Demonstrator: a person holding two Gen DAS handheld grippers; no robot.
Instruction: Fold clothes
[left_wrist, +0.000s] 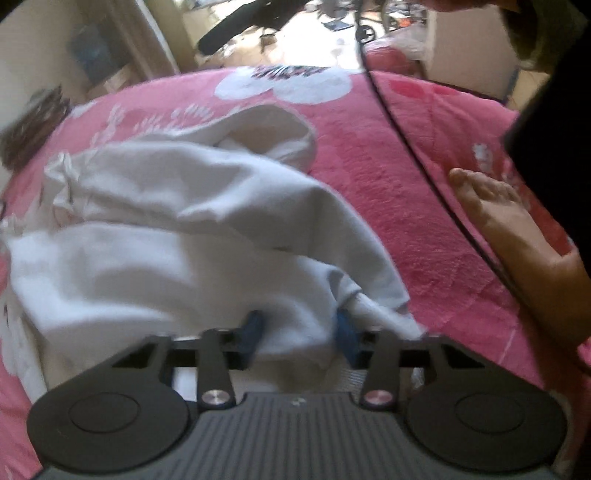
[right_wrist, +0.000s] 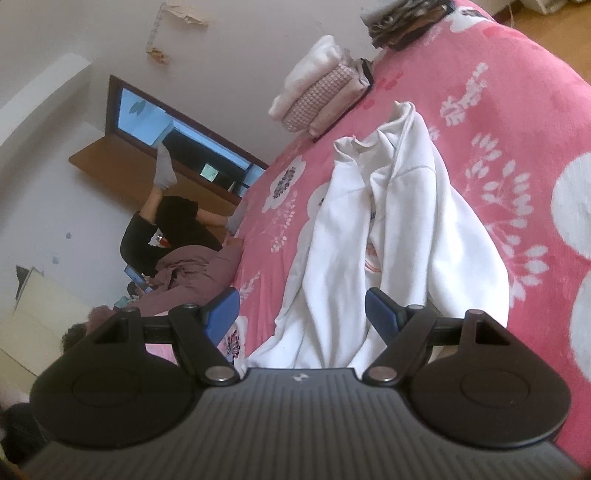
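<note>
One white sweatshirt (right_wrist: 399, 236) lies rumpled on the pink flowered blanket (right_wrist: 517, 110) of the bed, collar end away from the right-hand camera, sleeves bunched over the body. The left claw (left_wrist: 300, 334) has pinched in on a thick gather of the cloth's near edge, its blue pads pressing the fabric from both sides. The right claw (right_wrist: 301, 314) stands wide apart over the near hem with nothing gripped; cloth lies between and under its fingers. Beyond, a stack of folded clothes (right_wrist: 325, 92) sits near the head of the bed, and a bare foot (left_wrist: 495, 210) rests on the blanket beside a thin dark cable (left_wrist: 406, 147). The risk, I judge, is that the left grip has caught several layers at once, so lifting would drag the whole bundle instead of spreading one edge; the right could likewise close on a loose fold rather than the hem, leaving the garment twisted, and a wide sweep might snag the cable
</note>
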